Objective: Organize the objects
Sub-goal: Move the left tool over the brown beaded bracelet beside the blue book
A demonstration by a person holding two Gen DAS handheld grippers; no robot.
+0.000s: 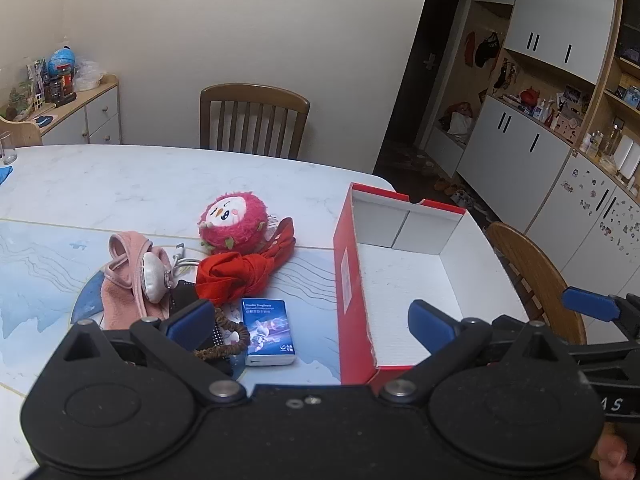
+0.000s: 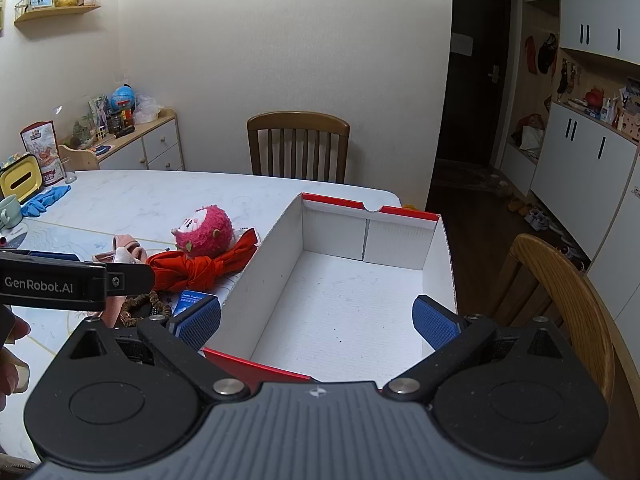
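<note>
Legible marking: "GenRobot.AI" in white letters on the black body of the left gripper (image 2: 76, 280), seen in the right wrist view, left of the red box (image 2: 408, 214). The letters "A S" stand in white on the right gripper's (image 1: 600, 308) black body, right of that box. The blue pack (image 1: 268, 332) left of the box carries print too small to read with certainty

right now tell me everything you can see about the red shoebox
The red cardboard shoebox is an open, lidless rectangular box, red outside and white inside, with a semicircular notch in its far rim. It sits upright on the white marble-look table near the right edge and holds nothing. A white label shows on its left outer wall. The red knotted cloth lies just beside that wall.
</note>
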